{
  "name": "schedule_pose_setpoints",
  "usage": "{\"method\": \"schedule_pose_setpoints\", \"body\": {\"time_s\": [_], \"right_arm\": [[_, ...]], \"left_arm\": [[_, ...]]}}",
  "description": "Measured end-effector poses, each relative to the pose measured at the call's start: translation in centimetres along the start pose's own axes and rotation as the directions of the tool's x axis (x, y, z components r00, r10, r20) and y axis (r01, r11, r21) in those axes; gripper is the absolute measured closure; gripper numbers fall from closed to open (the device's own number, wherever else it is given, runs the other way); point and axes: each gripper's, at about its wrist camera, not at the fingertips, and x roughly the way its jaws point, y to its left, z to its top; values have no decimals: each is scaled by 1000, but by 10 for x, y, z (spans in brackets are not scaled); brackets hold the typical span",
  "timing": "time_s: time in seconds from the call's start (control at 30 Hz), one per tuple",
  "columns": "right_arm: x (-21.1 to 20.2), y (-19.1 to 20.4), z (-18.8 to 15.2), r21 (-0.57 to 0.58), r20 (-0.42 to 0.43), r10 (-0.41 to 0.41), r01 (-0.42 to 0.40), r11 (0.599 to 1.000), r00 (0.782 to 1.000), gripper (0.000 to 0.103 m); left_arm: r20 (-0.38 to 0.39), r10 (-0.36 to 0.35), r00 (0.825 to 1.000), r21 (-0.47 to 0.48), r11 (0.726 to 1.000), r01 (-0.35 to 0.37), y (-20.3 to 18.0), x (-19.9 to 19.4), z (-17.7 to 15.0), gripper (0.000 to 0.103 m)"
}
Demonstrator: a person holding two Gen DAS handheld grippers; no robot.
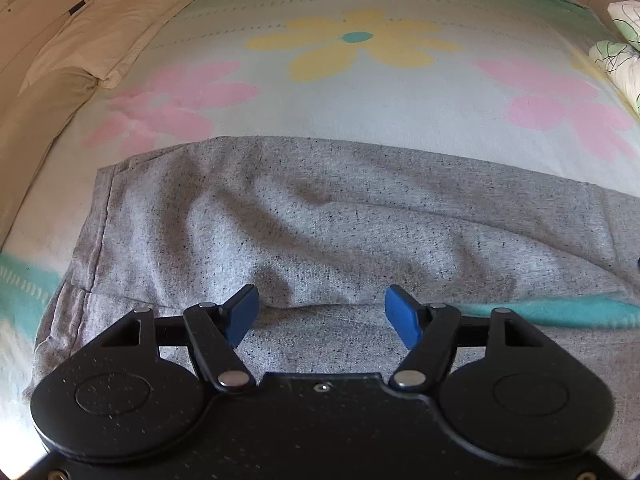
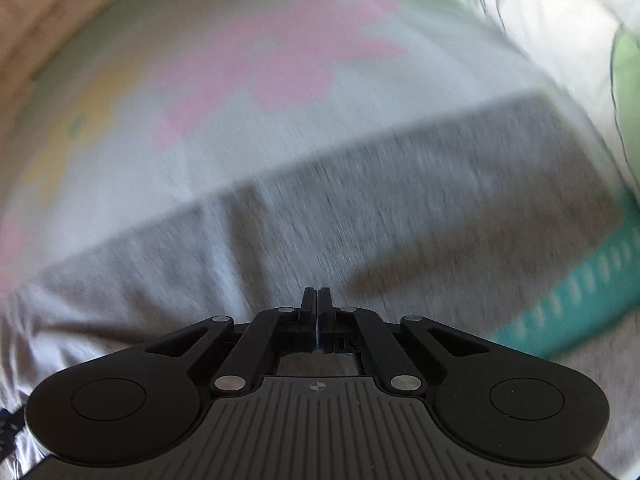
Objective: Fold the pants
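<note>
Flowered bedspread (image 1: 360,92), gray pants (image 1: 320,216) spread flat on it. Left gripper (image 1: 322,312) hangs above the pants, fingers apart, empty. Right gripper (image 2: 317,300) fingers pressed together; view blurred, any pinched cloth unclear.

Right wrist view is all motion smear, so the pants (image 2: 400,208) weave and the pink flower (image 2: 288,60) at 12 o'clock are just mush, and I can't tell if any cloth sits between the closed fingers. Left view cuts the pants (image 1: 320,220) off at 3 and 9 o'clock, and the pillow (image 1: 624,64) at 2.
</note>
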Motion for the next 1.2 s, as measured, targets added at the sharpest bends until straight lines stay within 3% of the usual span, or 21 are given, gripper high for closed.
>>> {"method": "schedule_pose_setpoints", "body": {"time_s": [0.03,0.07,0.13,0.23,0.4,0.57,0.63,0.7,0.77,0.8,0.87,1.0,1.07,1.13,1.2], "right_arm": [[-2,4,7,-64,6,23,-23,998,1000,93],[-1,9,16,-141,-1,42,-41,989,999,75],[4,23,30,-289,-5,38,-38,957,999,61],[17,46,41,-456,24,16,-3,890,1000,61],[35,57,54,-645,-40,70,-80,760,997,61],[56,53,53,-716,-189,69,-185,673,980,59],[55,50,47,-751,-182,99,-203,628,978,54],[51,46,46,-759,-185,114,-216,614,976,56],[45,40,47,-756,-182,137,-227,614,974,86],[42,37,46,-757,-178,141,-227,612,974,93],[36,30,41,-768,-163,151,-221,600,975,95],[26,22,32,-795,-66,152,-145,589,986,90],[25,21,32,-817,-15,154,-101,568,988,79],[31,22,34,-831,-31,141,-104,546,990,64],[40,24,39,-836,-77,138,-139,531,987,60]], "left_arm": [[-3,-5,1000,-1,1000,5,0,0,0,31],[-4,-9,1000,-2,1000,9,1,0,0,31],[-2,-5,1000,2,1000,5,2,0,-1,31],[-14,6,1000,2,1000,-6,6,6,0,31],[-57,-6,998,-55,999,3,20,17,6,31],[-63,-35,997,-96,995,29,31,22,12,31],[-64,-54,997,-109,993,47,33,25,13,31],[-67,-72,995,-111,992,65,33,28,13,31],[-76,-99,992,-107,990,90,32,34,15,31],[-82,-102,991,-107,990,93,31,36,16,31],[-81,-100,992,-120,989,90,31,40,22,31],[-73,-133,988,-176,977,118,32,55,52,29],[-84,-159,984,-193,971,141,30,65,71,29],[-97,-175,980,-216,965,151,28,76,88,29],[-111,-178,978,-223,963,150,24,84,99,29]]}}
